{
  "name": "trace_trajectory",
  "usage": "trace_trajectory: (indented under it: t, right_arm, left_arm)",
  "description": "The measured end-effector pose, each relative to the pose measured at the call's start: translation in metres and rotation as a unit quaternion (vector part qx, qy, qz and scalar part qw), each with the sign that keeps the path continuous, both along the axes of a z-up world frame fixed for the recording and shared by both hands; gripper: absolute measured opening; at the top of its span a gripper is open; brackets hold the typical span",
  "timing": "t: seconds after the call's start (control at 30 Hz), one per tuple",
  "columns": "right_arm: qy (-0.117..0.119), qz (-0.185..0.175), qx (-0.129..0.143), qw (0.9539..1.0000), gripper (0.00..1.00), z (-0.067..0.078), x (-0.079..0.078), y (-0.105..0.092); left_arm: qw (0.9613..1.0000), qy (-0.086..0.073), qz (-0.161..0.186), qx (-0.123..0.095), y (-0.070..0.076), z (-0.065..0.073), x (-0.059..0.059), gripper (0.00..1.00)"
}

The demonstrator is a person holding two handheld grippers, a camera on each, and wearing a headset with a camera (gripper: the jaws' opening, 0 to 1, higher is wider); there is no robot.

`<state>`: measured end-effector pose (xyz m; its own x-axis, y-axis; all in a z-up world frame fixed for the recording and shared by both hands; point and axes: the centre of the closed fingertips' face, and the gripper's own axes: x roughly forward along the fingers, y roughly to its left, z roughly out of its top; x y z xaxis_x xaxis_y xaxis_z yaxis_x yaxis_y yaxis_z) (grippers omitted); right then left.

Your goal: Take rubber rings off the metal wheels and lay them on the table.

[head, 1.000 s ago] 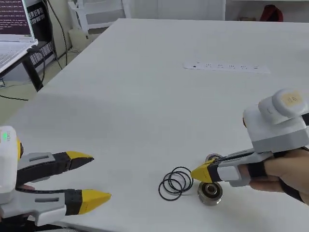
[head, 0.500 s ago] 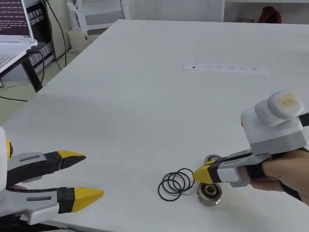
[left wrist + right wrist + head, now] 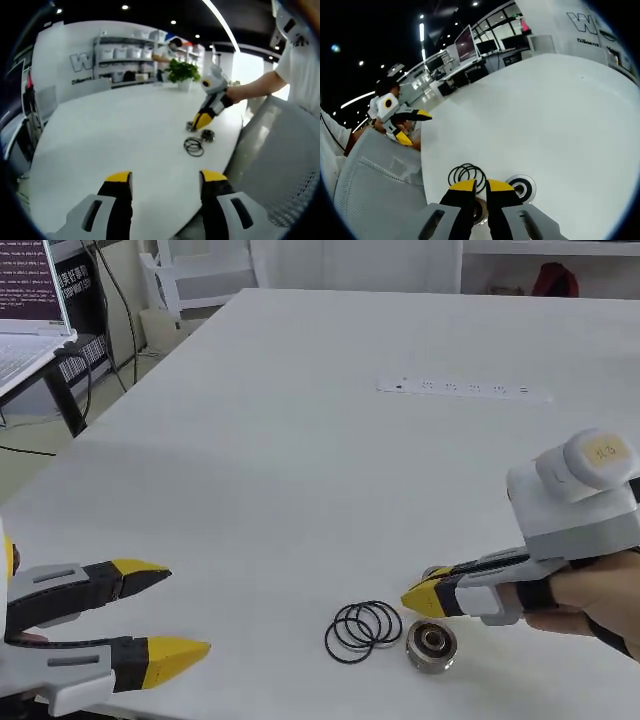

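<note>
Near the front edge of the white table, a loose heap of black rubber rings lies flat, overlapping one another. Just to their right sits a metal wheel, flat on its side and close to the rings, though I cannot tell if it touches them. A second wheel lies just beyond it, partly hidden behind the right gripper in the head view. That gripper hovers low over the two wheels, its yellow tips drawn close together. Its own view shows only a sliver of gap and nothing that I can make out between them. The left gripper is held well apart from the rings at the table's near left, with its jaws spread wide and empty. A white power strip lies farther back; a laptop stands on a side desk.
</note>
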<state>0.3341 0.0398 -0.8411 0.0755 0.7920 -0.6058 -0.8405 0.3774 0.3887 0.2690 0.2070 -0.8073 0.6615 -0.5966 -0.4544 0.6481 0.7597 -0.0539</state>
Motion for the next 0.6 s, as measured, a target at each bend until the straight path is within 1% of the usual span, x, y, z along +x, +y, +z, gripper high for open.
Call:
trace_trajectory:
  t: [0.13, 0.23, 0.4, 0.47, 0.57, 0.6]
  right_arm:
    - [-0.007, -0.004, 0.005, 1.0000, 0.06, 0.006, 0.003, -0.003]
    - [-0.018, -0.006, 0.006, 0.9998, 0.07, 0.012, 0.006, -0.007]
    - [-0.033, -0.015, 0.015, 0.9992, 0.09, 0.026, 0.009, -0.015]
    - [-0.044, -0.018, 0.017, 0.9987, 0.11, 0.033, 0.010, -0.018]
    - [-0.058, -0.026, 0.025, 0.9976, 0.13, 0.045, 0.013, -0.024]
    - [-0.061, -0.028, 0.027, 0.9974, 0.13, 0.048, 0.014, -0.025]
  left_arm:
    - [1.0000, 0.001, 0.000, 0.000, 0.001, 0.001, 0.000, 0.56]
    - [1.0000, 0.000, 0.000, 0.000, 0.001, 0.004, 0.001, 0.57]
    - [1.0000, -0.006, 0.002, -0.002, 0.003, 0.010, 0.004, 0.59]
    - [1.0000, -0.009, 0.002, -0.001, 0.003, 0.012, 0.005, 0.60]
    - [0.9999, -0.010, 0.006, -0.003, 0.010, 0.014, 0.009, 0.62]
    - [0.9999, -0.012, 0.007, -0.003, 0.011, 0.015, 0.009, 0.63]
